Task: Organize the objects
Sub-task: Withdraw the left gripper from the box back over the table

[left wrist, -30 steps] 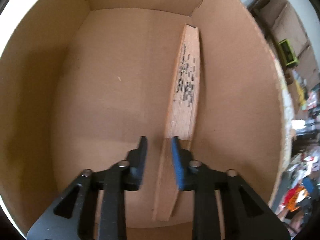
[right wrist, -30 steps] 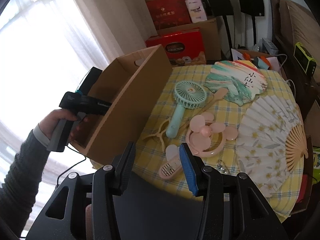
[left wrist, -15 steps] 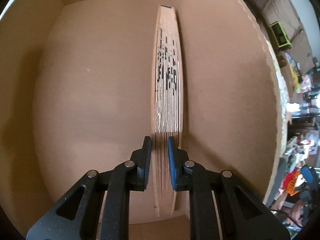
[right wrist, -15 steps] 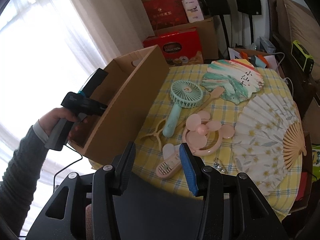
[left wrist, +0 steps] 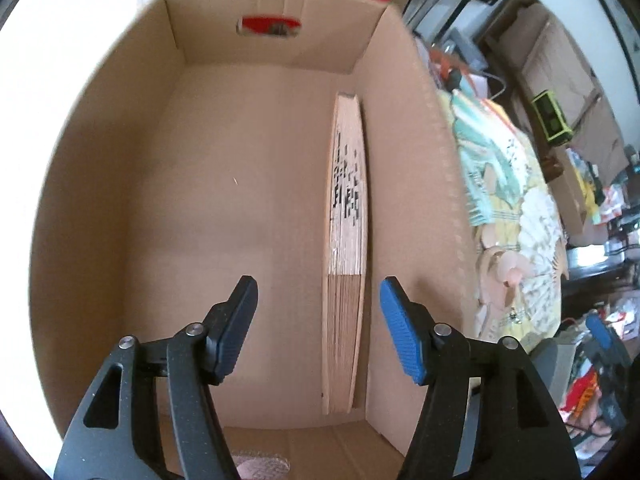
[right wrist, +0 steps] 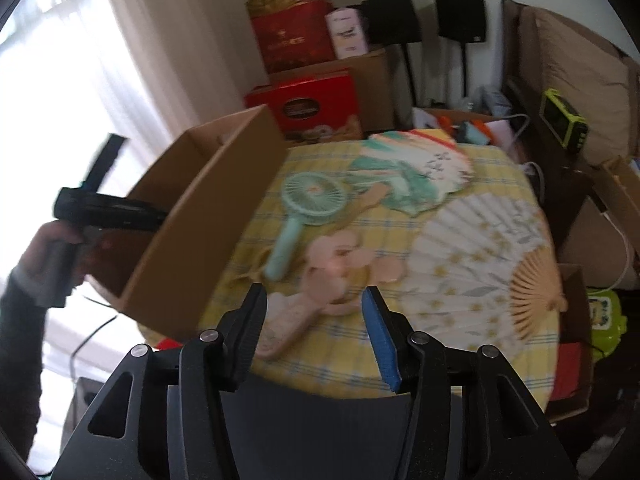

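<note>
A folded wooden fan [left wrist: 346,240] lies on the floor of the cardboard box [left wrist: 224,208], along its right wall. My left gripper [left wrist: 318,304] is open and empty above the fan's handle end, apart from it. In the right wrist view the box [right wrist: 208,216] stands at the table's left edge, with the left gripper's body [right wrist: 108,214] at its open top. My right gripper [right wrist: 312,312] is open and empty above the table's near edge, over a pink handheld fan [right wrist: 340,272].
On the yellow checked tablecloth [right wrist: 472,360] lie a teal handheld fan [right wrist: 304,208], a green painted paddle fan [right wrist: 412,172] and a large open white folding fan [right wrist: 488,248]. Red gift boxes [right wrist: 308,108] and cartons stand behind the table.
My left gripper has opened, let go of the folded fan and pulled back up out of the box. The fan now rests by the right wall. The right gripper moved slightly toward the table.
</note>
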A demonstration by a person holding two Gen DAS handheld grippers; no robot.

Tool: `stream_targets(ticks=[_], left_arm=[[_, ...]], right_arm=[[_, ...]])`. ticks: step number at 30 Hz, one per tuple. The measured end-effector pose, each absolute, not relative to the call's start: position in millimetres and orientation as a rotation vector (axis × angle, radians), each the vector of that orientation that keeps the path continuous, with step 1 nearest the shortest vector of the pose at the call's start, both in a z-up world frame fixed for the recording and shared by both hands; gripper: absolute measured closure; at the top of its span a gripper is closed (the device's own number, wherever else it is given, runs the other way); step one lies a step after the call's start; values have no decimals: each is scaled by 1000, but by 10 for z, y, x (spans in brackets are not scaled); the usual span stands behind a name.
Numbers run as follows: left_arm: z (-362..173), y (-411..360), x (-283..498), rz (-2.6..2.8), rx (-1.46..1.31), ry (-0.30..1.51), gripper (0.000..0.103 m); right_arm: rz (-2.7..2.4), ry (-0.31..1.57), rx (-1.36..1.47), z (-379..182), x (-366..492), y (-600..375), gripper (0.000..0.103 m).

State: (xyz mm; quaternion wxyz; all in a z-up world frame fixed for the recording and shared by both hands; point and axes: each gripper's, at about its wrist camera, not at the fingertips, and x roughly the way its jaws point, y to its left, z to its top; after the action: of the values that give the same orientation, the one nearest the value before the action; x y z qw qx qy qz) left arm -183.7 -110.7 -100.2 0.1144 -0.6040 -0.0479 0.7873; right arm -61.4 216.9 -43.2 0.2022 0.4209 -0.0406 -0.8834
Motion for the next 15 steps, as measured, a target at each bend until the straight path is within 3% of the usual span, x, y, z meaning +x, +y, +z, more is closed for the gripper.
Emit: stream_targets(ticks=[6, 10, 15], left_arm=[[-763, -890, -1573, 2374, -1658, -7, 42], [-606, -833, -1366, 2448, -1572, 85, 20], [-422, -753, -1182, 2475, -1479, 90, 15]], right_arm=[[-2495, -128, 1200, -486, -617, 2360, 49], [-2510, -127, 1207, -501, -599, 2437, 48], [-2529, -107, 1208, -505, -578, 2489, 48]])
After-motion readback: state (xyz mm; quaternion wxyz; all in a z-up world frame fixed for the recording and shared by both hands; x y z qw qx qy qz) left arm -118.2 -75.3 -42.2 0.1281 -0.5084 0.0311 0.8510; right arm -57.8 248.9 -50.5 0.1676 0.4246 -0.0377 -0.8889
